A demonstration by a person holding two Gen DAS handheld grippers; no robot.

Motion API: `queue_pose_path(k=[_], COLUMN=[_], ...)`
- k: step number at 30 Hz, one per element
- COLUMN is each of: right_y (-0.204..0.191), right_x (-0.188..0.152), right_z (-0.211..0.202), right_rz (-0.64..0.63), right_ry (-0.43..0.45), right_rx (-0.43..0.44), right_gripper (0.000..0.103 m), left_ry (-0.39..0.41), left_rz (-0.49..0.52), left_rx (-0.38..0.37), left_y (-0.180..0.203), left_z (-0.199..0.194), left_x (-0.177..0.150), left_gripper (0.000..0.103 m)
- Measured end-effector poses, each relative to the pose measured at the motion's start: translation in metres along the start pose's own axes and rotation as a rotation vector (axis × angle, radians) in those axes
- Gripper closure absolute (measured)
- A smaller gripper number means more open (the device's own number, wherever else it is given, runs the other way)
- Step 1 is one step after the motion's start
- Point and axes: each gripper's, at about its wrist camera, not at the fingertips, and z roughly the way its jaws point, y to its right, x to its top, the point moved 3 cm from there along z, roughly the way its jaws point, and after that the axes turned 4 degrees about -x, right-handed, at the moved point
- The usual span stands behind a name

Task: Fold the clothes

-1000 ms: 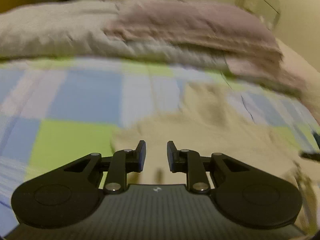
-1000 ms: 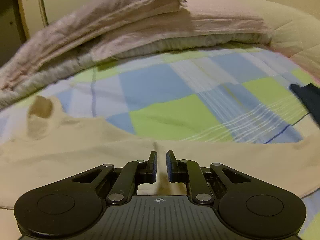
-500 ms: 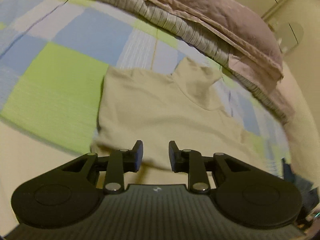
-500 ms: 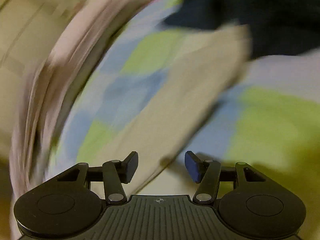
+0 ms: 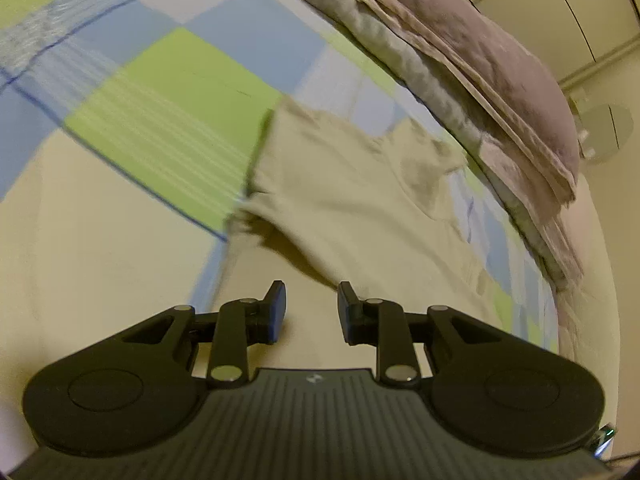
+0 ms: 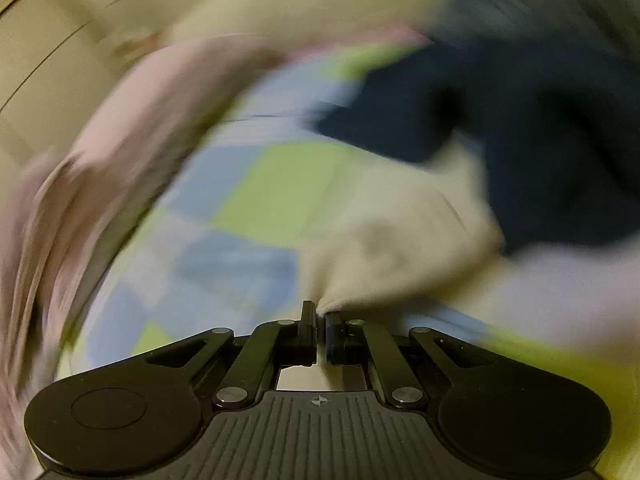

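Note:
A beige turtleneck top (image 5: 352,184) lies on the checked bedsheet (image 5: 168,120), collar toward the pillows, its near left part folded up with a shadow under it. My left gripper (image 5: 311,304) is open and empty just above the top's near part. In the blurred right wrist view, my right gripper (image 6: 319,320) is shut on an edge of the beige top (image 6: 400,248), which bunches up from the jaws.
Folded pink and grey bedding (image 5: 480,80) lies along the far side of the bed; it also shows in the right wrist view (image 6: 120,128). A dark navy garment (image 6: 540,128) lies beyond the beige fabric. A cream wall and cupboard (image 5: 560,0) stand behind.
My right gripper has closed from open onto the beige top's edge while swinging fast. My left gripper stayed open and moved slightly nearer over the top.

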Motion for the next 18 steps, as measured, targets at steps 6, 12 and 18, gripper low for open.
queue_pose_path(k=[6, 12, 18], right_y=[-0.207, -0.368, -0.406], right_x=[-0.062, -0.247, -0.429], right_z=[-0.06, -0.139, -0.139], right_rz=[-0.527, -0.95, -1.346], right_ry=[0.115, 0.072, -0.188], right_rx=[0.281, 0.691, 0.756], right_gripper=[0.1, 0.1, 0.031], left_ry=[0.054, 0.117, 0.114], left_rz=[-0.086, -0.163, -0.216], left_rx=[0.009, 0.022, 0.068], left_y=[-0.041, -0.084, -0.125], left_z=[-0.031, -0.058, -0.06], left_x=[0.009, 0.017, 0.018], left_gripper=[0.081, 0.081, 0.081])
